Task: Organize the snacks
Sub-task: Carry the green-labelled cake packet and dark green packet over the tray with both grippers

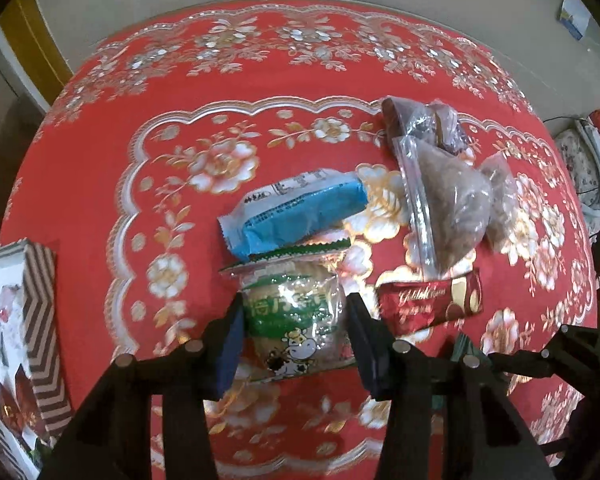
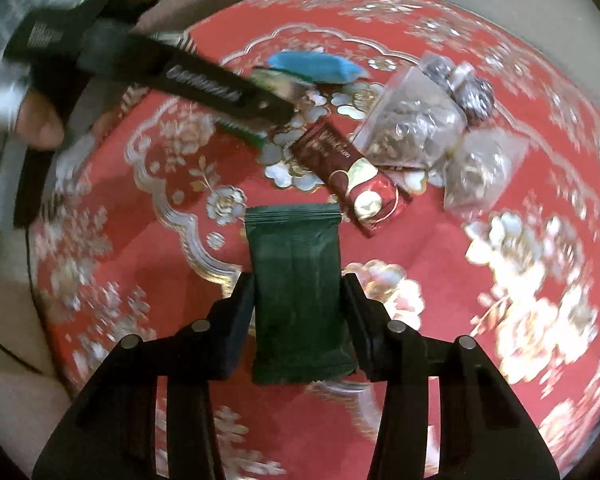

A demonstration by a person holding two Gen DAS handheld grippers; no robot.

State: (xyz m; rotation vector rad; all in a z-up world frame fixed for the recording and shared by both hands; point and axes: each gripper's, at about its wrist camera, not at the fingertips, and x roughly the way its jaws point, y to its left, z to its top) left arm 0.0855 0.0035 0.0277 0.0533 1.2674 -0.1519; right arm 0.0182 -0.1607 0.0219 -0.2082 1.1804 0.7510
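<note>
1. My left tongs clamp the clear green cracker pack with a cow print, pads on both sides, low centre of the left view.
2. My right tongs grip the dark green snack packet by its long edges.
3. Blue wrapper at 12 o'clock of the cracker pack, touching it.
4. Red chocolate bar at 3 o'clock on the red floral bench; clear bags of brown snacks at 1 o'clock.
5. Striped box at 9 o'clock.

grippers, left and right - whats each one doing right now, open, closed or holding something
Left gripper: closed on the green-and-clear cookie pack.
Right gripper: closed on the dark green packet.
</note>
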